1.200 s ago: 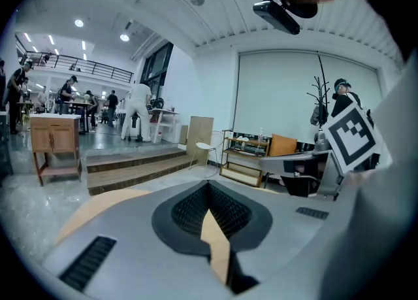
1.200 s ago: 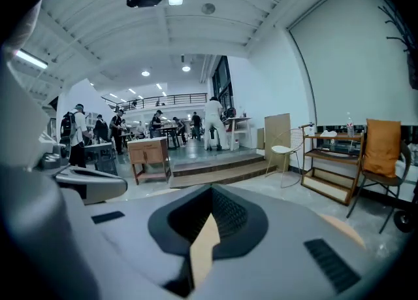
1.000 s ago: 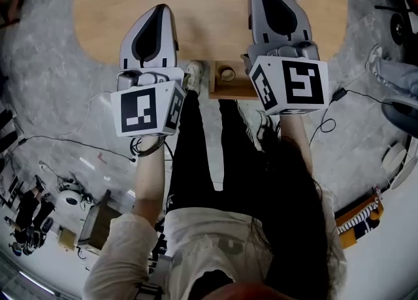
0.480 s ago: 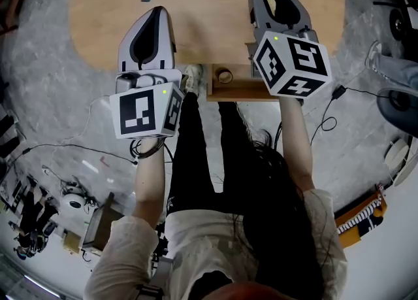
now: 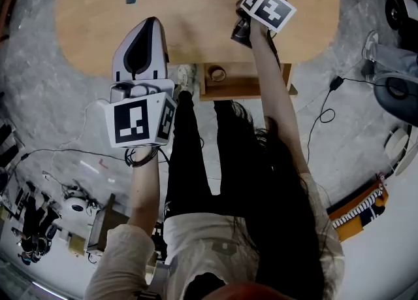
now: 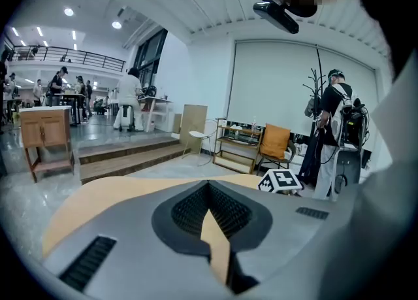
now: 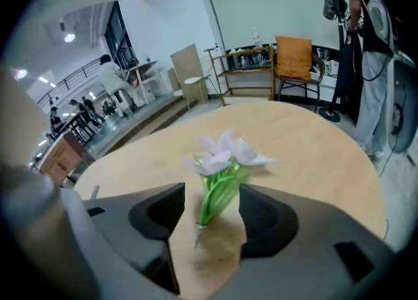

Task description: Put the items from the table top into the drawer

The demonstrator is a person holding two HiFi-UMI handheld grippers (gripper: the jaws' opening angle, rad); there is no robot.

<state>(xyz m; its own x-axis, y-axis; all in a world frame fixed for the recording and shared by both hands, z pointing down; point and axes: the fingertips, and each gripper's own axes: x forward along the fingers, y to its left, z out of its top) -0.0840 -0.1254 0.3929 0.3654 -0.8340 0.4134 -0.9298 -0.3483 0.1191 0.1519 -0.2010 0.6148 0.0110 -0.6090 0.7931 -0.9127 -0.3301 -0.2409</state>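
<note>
Since a second ago the person's right arm has stretched out and down across the table (image 5: 196, 11), almost straight now. The right gripper (image 7: 211, 194) tips steeply nose-down near the far edge. Its jaws have just been opening and stand apart, gripping nothing. The left forearm stays bent close to the body. The left gripper (image 5: 147, 23) hangs over the table's near edge, pointing slightly downward, its jaws closed together on nothing. Under that near edge the drawer (image 5: 245, 86) stands pulled out, a roll of tape (image 5: 217, 73) in its left corner. The flowers (image 7: 222, 161) lie on the table top by the far edge. Their green stems run back between the right gripper's parted jaws and the pale blooms sit just past the tips. Neither pad presses on the stems.
</note>
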